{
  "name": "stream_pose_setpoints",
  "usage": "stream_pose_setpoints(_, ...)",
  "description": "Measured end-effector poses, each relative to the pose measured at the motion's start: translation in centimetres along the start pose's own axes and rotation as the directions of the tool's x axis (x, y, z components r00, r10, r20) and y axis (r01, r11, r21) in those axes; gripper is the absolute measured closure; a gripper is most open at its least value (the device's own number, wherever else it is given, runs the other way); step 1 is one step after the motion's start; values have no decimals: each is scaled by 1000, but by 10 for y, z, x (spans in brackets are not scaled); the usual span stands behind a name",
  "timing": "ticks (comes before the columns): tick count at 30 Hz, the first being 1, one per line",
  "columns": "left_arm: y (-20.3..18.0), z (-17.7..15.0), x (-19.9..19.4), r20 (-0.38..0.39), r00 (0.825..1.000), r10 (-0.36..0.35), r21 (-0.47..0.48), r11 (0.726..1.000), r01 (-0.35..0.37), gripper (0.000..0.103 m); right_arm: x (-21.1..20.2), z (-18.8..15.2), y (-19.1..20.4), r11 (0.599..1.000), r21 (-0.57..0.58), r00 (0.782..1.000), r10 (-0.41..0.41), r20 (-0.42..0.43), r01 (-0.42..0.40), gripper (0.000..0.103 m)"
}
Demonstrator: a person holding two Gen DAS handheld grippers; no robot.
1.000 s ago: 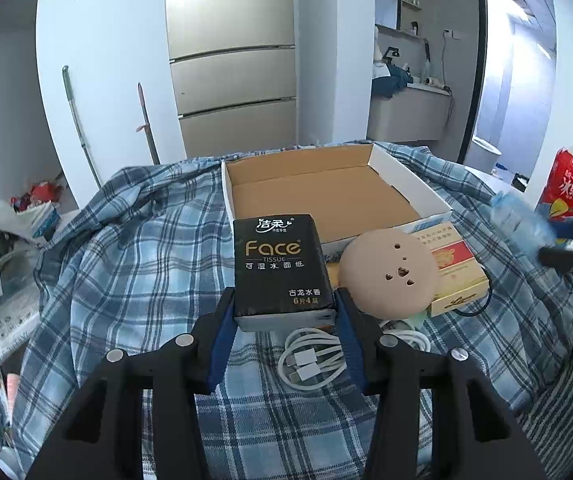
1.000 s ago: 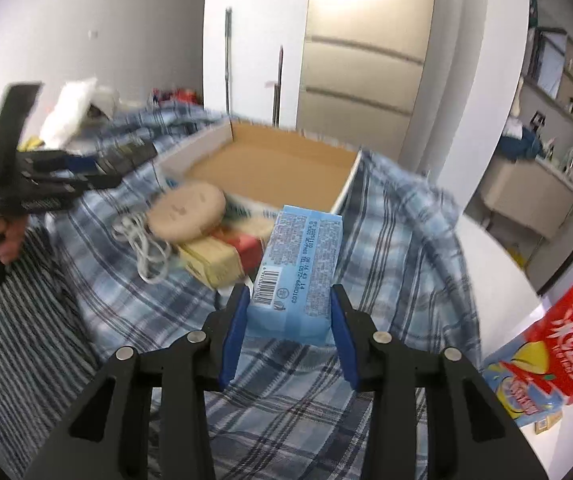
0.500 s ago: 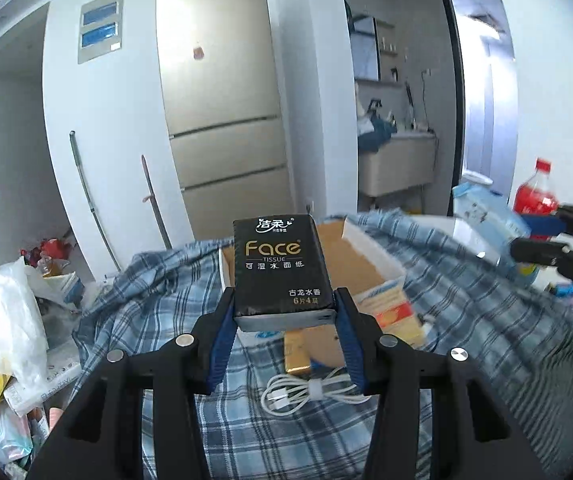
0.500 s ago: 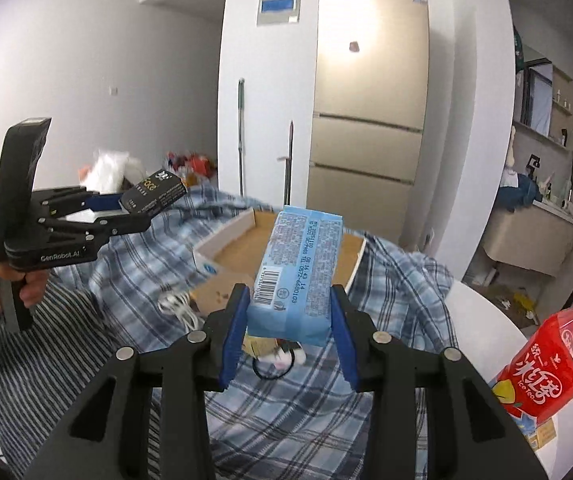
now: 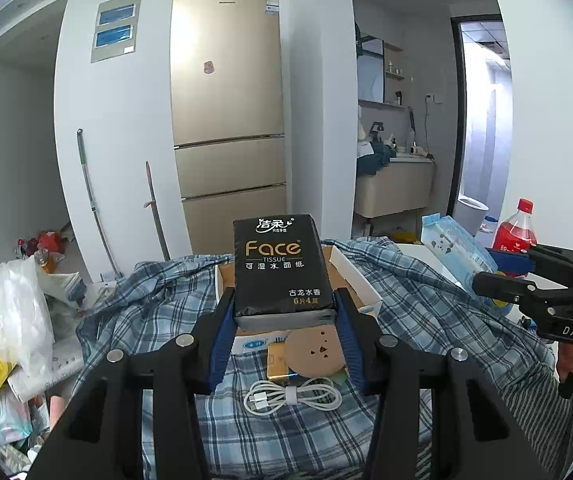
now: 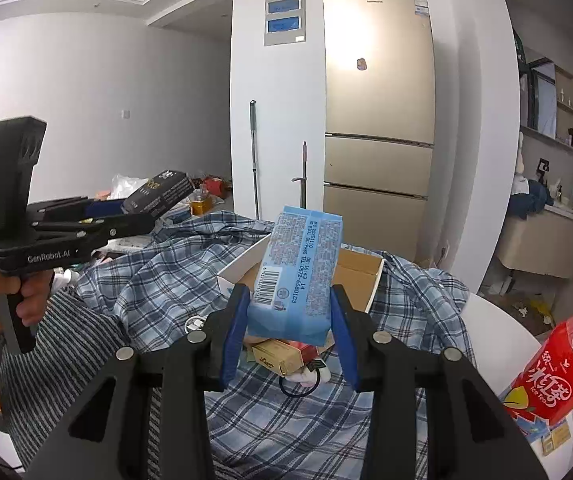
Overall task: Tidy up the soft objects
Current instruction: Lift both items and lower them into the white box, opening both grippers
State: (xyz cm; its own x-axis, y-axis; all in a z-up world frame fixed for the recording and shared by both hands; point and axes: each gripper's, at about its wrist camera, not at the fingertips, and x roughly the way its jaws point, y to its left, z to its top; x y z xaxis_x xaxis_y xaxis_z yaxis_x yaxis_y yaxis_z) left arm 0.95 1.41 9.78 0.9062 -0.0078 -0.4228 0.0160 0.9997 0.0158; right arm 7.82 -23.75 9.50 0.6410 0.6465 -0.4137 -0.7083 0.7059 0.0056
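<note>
Left wrist view: black tissue pack (image 5: 282, 266) pinched upright between blue-padded fingers (image 5: 219, 344) of left gripper (image 5: 283, 336), held up in the air above the open cardboard box (image 5: 356, 280). Under it on the plaid shirt (image 5: 158, 312): round tan disc (image 5: 316, 354) with small holes, overlapping a yellow carton (image 5: 276, 366); coiled white cable (image 5: 292, 396) just in front of both. Off to the right, right gripper (image 5: 498, 270) clamped on a light blue tissue pack (image 5: 452, 246), red drink bottle (image 5: 514, 228) behind it.

Right wrist view: light blue tissue pack (image 6: 298, 274) squeezed between right gripper (image 6: 290, 336) fingers (image 6: 233, 330), tilted, barcode side up, raised over the box (image 6: 374, 280) and plaid shirt (image 6: 154, 280). Below it a yellow-red carton (image 6: 278, 354) and a black loop (image 6: 298, 388) on the shirt. At left, left gripper (image 6: 134, 216) in a hand (image 6: 10, 300), gripping the black tissue pack (image 6: 158, 194) in mid-air. Red drink bottle (image 6: 554, 376) at lower right on white tabletop (image 6: 498, 320). Gold fridge (image 6: 378, 120) at the back wall.
</note>
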Motion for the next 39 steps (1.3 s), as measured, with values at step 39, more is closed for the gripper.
stream_pose_setpoints(39,62,98,201,-75,997,-23,-50,999,19,53,179,90,-73,972,188,989,-145,2,142,64)
